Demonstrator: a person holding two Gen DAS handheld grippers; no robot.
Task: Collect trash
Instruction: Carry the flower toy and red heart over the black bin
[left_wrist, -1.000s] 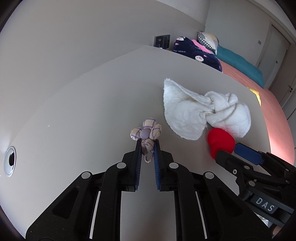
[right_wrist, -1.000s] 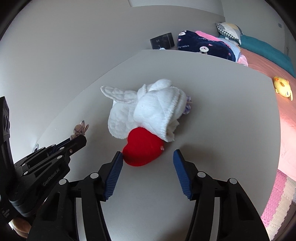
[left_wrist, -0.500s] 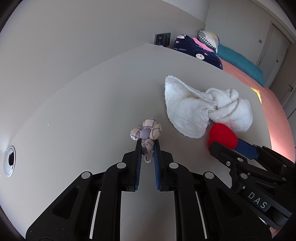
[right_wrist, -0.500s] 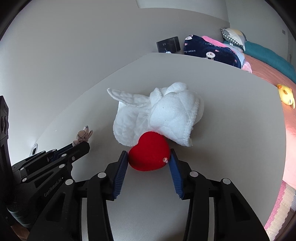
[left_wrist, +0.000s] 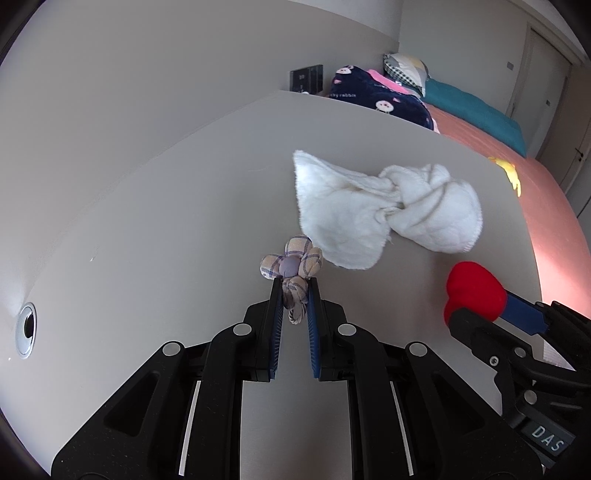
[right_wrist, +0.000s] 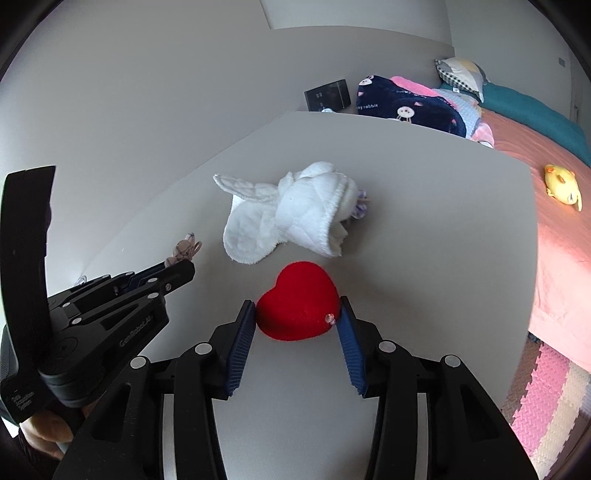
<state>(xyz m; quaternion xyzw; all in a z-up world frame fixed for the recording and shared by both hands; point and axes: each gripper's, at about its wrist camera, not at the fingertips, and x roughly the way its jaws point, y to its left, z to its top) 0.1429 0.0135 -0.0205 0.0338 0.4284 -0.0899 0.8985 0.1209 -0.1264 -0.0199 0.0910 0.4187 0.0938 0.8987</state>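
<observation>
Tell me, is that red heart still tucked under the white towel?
No, the red heart sits apart from the white towel, between the right gripper's pads.

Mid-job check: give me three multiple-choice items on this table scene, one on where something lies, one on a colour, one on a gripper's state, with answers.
1. Where does the white towel lie relative to the heart-shaped box?
A. Beyond it, farther from the camera
B. Under it
C. Off the table, on the bed

2. What colour is the heart-shaped box?
A. Blue
B. Red
C. Yellow

3. What is the left gripper doing?
A. Open over bare table
B. Shut on the towel
C. Shut on the plaid fabric flower

Answers:
1 A, the right wrist view shows the towel past the box with a gap of table between them.
2 B, it is bright red in both views.
3 C, the left wrist view shows the fingers pinching the flower's stem.
</observation>
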